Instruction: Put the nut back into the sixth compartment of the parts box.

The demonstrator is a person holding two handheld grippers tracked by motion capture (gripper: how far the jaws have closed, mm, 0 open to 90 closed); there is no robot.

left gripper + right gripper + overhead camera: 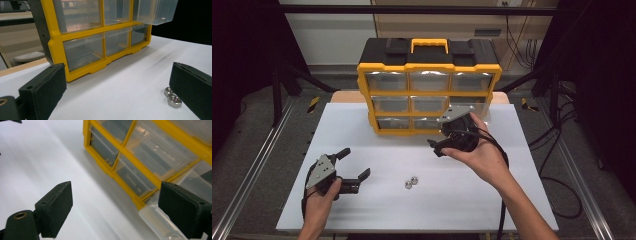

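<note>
Right claw is open w/ nothing gripped, near pulled-out clear drawer; left claw open beside two nuts on tabletop.

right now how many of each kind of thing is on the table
nuts: 2
drawer organizer: 1
grippers: 2, left and right
total: 5

Clear plastic drawer pulled out from yellow organizer's middle-right slot; two steel hex nuts touching, flat on white tabletop.
</note>
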